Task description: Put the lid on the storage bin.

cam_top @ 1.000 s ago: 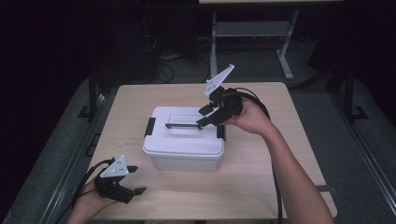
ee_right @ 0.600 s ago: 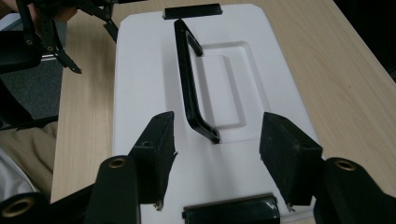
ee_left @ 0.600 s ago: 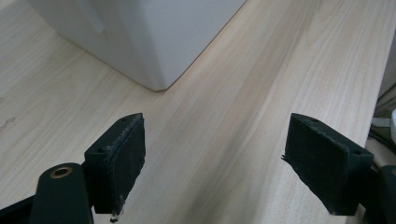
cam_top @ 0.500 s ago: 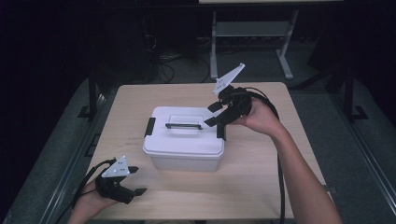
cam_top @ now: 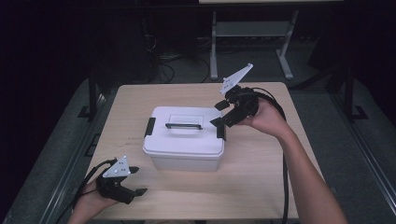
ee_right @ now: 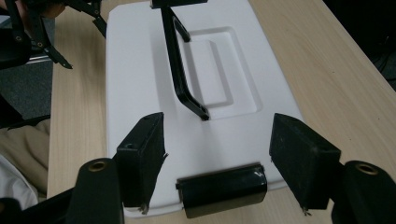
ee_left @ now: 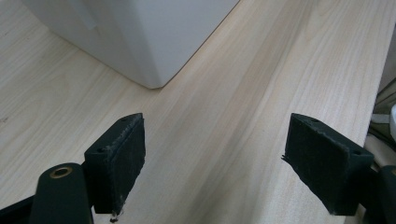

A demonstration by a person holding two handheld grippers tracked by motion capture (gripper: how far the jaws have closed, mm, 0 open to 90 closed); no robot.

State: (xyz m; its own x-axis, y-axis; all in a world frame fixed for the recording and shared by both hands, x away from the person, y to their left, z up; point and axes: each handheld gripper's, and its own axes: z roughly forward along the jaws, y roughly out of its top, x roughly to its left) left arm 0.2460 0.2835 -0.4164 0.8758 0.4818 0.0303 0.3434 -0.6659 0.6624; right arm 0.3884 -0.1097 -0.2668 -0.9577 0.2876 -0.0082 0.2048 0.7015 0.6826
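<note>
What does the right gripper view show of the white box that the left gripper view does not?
Right gripper view: the white box's lid, its black handle and the black latch between the open right tool. Left gripper view: a lower corner of the box wall beyond the open left tool. Both: the box on the wooden table.

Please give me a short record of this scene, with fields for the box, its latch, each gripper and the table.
box: white lidded box, black handle lying flat on the lid
near latch: black clip at the lid's edge, between the right gripper's jaws, untouched
right gripper: jaws just opening, nothing held, at the box's right end
left gripper: open, empty, near the table's front left corner
table: light wood
</note>
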